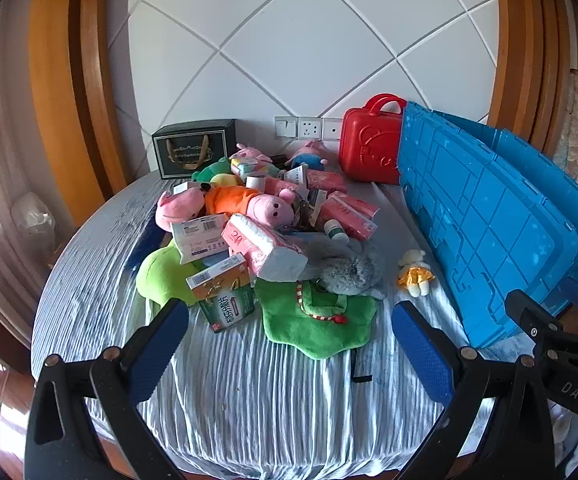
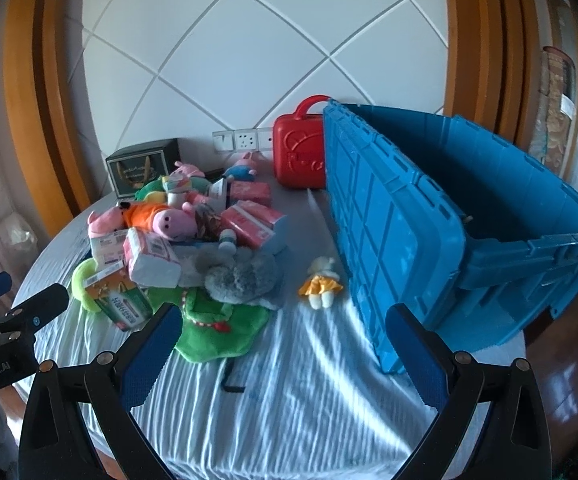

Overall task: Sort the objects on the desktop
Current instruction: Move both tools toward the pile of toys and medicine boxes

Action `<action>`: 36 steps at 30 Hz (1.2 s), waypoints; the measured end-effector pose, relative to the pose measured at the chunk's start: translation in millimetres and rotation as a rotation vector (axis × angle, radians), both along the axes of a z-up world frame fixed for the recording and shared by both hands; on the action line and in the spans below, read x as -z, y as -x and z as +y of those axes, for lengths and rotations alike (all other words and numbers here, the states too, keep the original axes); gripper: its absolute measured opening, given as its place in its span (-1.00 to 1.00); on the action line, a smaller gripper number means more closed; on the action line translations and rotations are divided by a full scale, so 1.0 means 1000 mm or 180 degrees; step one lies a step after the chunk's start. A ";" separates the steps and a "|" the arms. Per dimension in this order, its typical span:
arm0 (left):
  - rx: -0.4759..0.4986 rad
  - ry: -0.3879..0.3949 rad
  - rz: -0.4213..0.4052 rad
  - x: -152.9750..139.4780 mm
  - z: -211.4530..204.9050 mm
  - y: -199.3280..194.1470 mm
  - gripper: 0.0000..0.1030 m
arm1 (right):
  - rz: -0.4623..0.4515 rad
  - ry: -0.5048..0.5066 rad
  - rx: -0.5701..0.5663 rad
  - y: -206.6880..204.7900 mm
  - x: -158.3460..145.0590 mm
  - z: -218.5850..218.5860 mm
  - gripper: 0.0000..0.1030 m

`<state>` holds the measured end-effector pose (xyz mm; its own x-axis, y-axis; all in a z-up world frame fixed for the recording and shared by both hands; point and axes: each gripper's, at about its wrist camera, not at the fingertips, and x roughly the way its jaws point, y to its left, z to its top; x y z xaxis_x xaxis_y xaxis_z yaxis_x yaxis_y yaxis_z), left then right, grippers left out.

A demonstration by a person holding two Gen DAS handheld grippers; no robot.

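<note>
A heap of objects lies mid-table: pink pig plush (image 1: 269,208) (image 2: 175,222), pink tissue packs (image 1: 265,246) (image 2: 151,256), green-orange carton (image 1: 225,292) (image 2: 119,300), grey furry plush (image 1: 349,272) (image 2: 241,276), flat green plush (image 1: 317,324) (image 2: 221,332). A small yellow-dressed doll (image 1: 415,274) (image 2: 321,282) lies apart, beside the blue crate (image 1: 489,224) (image 2: 409,216). My left gripper (image 1: 289,344) is open and empty, just short of the carton and green plush. My right gripper (image 2: 283,348) is open and empty over bare cloth, near the crate.
A red carry case (image 1: 369,148) (image 2: 299,152) and a black gift box (image 1: 195,152) (image 2: 143,170) stand at the back wall by the sockets (image 1: 309,127). The round table has a striped cloth (image 1: 269,400) (image 2: 309,400). A small black L-shaped piece (image 1: 359,370) (image 2: 231,380) lies on it.
</note>
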<state>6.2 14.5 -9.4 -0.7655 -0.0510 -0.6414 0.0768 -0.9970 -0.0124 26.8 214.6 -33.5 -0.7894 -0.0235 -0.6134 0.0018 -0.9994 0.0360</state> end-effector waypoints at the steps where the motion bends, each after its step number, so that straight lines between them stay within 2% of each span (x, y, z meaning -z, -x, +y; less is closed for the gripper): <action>1: -0.0009 0.0007 -0.0013 0.001 0.001 0.001 1.00 | -0.0008 0.0005 -0.0016 0.001 0.001 0.000 0.99; 10: -0.0166 0.0039 -0.0145 0.011 0.005 0.004 1.00 | -0.0100 0.0036 -0.0226 0.013 0.013 0.000 0.99; 14: -0.0235 0.0123 -0.0262 0.024 0.000 0.009 1.00 | -0.0182 0.0057 -0.0404 0.023 0.028 -0.008 0.99; 16: -0.0294 0.0169 -0.0376 0.037 -0.006 0.014 1.00 | -0.0285 0.0052 -0.0455 0.031 0.042 -0.014 0.99; 19: -0.0278 0.0114 -0.0664 0.065 -0.020 0.031 1.00 | -0.0554 0.0133 -0.0482 0.045 0.067 -0.018 0.99; 24: -0.0118 0.0068 -0.1041 0.121 -0.036 0.066 1.00 | -0.0871 0.0035 -0.0346 0.069 0.103 -0.017 0.99; 29: 0.0046 -0.0010 -0.1312 0.163 -0.046 0.102 1.00 | -0.1190 0.0027 -0.0139 0.090 0.133 -0.016 0.99; 33: 0.0257 0.0009 -0.1380 0.175 -0.045 0.118 1.00 | -0.1334 0.0004 0.0056 0.102 0.146 -0.020 0.99; 36: 0.0334 0.0054 -0.1217 0.157 -0.058 0.121 1.00 | -0.1404 0.0004 0.0139 0.112 0.152 -0.028 0.99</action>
<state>-114.8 -44.0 -166.5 -0.4733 0.0018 -0.8809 -0.0297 -0.9995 0.0140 -85.3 186.9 -185.1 -0.4523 0.0032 -0.8918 -0.0563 -0.9981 0.0249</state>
